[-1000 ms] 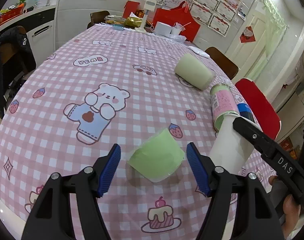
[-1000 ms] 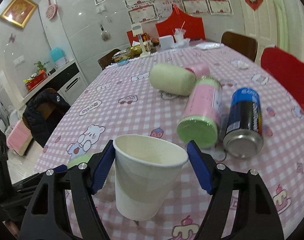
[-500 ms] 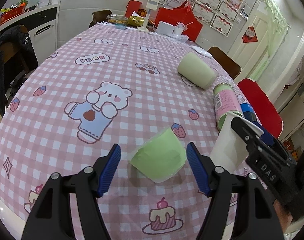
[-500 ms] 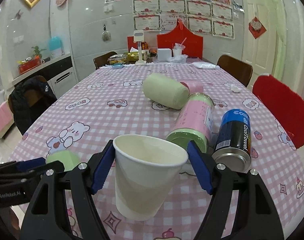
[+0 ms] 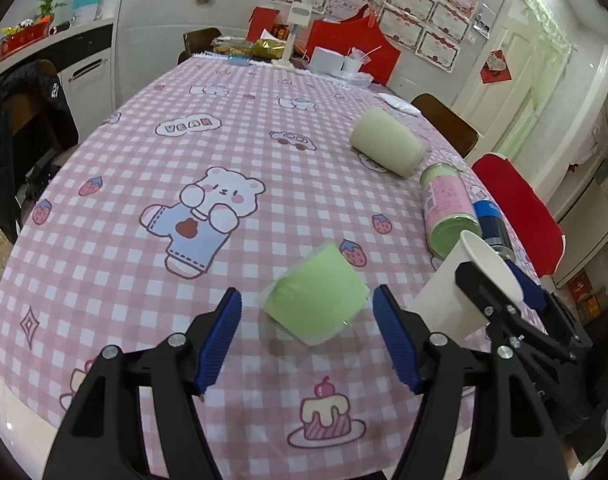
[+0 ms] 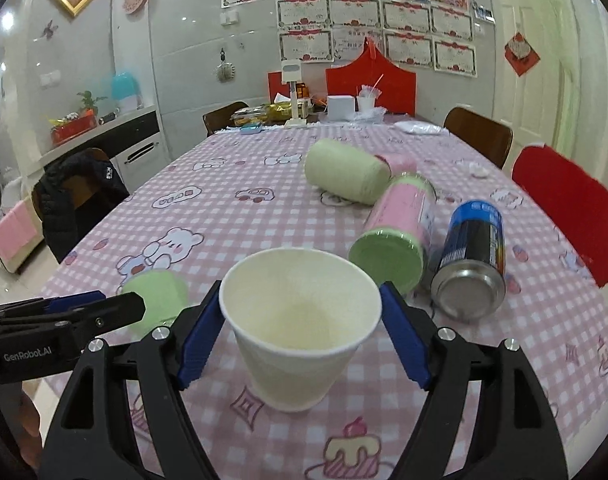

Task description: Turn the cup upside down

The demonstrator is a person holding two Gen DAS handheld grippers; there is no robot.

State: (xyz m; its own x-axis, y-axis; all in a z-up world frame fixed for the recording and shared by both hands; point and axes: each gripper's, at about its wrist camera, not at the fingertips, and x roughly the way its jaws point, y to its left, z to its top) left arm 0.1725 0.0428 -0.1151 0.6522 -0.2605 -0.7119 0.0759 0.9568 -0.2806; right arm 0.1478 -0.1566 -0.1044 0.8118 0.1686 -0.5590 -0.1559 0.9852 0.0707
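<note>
A white paper cup (image 6: 295, 320) sits mouth up between the blue pads of my right gripper (image 6: 301, 334), which is shut on its rim; its base is close to the tablecloth. It also shows in the left wrist view (image 5: 464, 280), tilted, at the right. A green cup (image 5: 318, 300) stands upside down on the pink checked tablecloth (image 5: 183, 120), just ahead of my open, empty left gripper (image 5: 306, 338). It also shows in the right wrist view (image 6: 155, 300), behind the left gripper's arm.
A pale green cup (image 6: 344, 176), a pink and green can (image 6: 400, 232) and a blue can (image 6: 474, 256) lie on their sides to the right. Chairs (image 6: 568, 208) stand around the table. Boxes and clutter (image 5: 324, 56) sit at the far end.
The right gripper has swung to face more along the table while keeping hold of the white cup. The left gripper has pulled back slightly from the green cup.
</note>
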